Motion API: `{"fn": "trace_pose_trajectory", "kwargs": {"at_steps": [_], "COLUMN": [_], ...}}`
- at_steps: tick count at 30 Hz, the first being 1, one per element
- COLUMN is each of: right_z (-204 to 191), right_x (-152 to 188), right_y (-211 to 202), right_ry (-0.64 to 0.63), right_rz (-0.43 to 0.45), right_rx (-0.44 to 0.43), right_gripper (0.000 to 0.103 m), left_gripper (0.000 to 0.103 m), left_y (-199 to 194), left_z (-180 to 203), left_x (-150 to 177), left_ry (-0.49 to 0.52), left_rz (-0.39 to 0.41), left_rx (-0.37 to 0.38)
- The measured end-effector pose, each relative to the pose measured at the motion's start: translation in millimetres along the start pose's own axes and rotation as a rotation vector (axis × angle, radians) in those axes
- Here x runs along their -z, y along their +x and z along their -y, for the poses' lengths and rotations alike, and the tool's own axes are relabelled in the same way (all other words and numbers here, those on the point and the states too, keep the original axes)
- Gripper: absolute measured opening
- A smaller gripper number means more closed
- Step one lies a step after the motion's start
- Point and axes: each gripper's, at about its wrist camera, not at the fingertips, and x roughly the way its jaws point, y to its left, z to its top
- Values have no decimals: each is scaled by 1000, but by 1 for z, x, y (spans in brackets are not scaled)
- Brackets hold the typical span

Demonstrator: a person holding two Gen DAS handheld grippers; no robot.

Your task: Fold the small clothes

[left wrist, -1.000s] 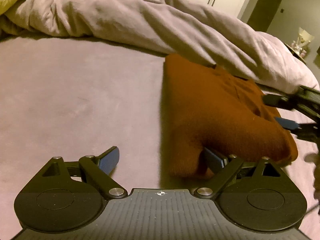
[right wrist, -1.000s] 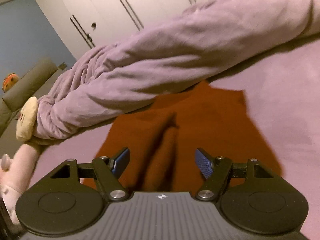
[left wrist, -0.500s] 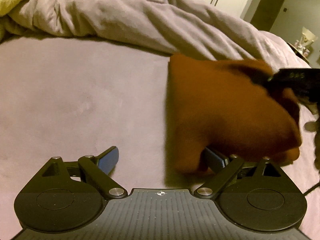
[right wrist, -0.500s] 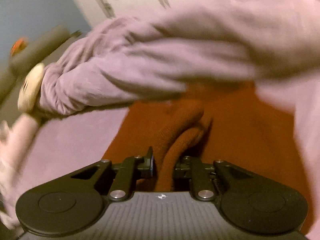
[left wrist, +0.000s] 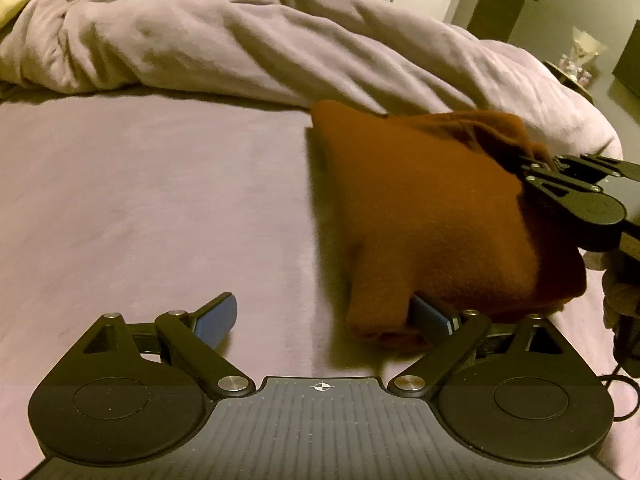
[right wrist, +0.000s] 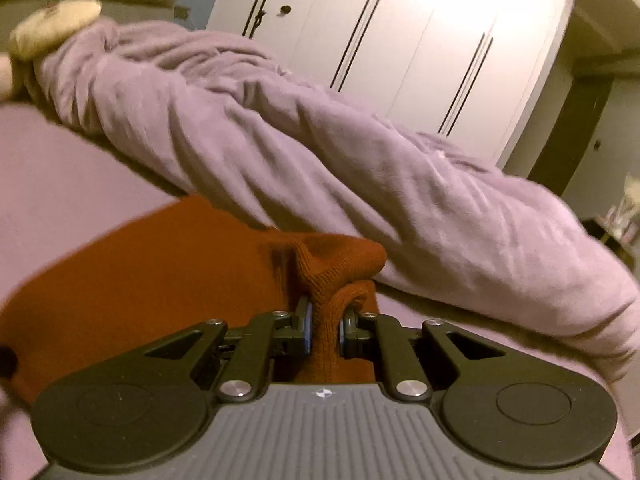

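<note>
You hold the brown sweater (right wrist: 168, 280) on the bed (left wrist: 140, 200).
Your right gripper (right wrist: 323, 330) pinches a fold (lifted up); your left gripper (left wrist: 324, 316) is wide, holding nothing.

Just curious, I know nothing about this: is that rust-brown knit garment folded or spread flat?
Partly folded. The rust-brown knit garment lies doubled on the bed sheet, while the right gripper pinches a bunched fold.

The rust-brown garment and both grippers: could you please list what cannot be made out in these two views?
- Rust-brown garment: in the left wrist view its right edge is hidden behind the right gripper; in the right wrist view its near part lies under the gripper body.
- Left gripper: its right finger is partly tucked behind the cloth.
- Bedside items: too small and dim.
</note>
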Motion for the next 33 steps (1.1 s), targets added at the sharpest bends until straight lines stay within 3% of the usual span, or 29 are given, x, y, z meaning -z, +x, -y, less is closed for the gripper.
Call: {"fn": "trace_pose_trajectory", "kwargs": {"at_steps": [11,13,15,17,18,20,22,27,31,33], "right_z": [-5,-5,-3,3,8,27,48,91,105,106], "right_x": [7,10,13,20,23,23,21,55,112,133], "right_y": [11,14,20,35,40,33,11,-51,-75,-78], "right_ry": [-99,-117,-117,-90,-59,44,160,523,878,1028], "right_rz": [28,24,5,-71,-112,-103,-74,-65,-156,-160], "right_rx": [106,128,151,146,126,144,167,37,-182,-284], "right_gripper": [10,10,11,12,18,31,60,63,62,57], "left_gripper": [97,97,97,97,97,97,97,97,97,97], "left_y": [-1,1,4,6,8,8,11,18,23,26], "left_z": [6,6,5,6,7,11,13,19,25,28], "left_x": [9,12,12,11,11,11,12,13,14,13], "left_ry": [34,45,33,18,26,51,63,37,46,43], "left_rz": [-22,-31,-46,-52,-52,-51,-50,-52,-31,-28], "left_rx": [6,-26,-19,-1,-1,-15,-14,-9,-37,-54]}}
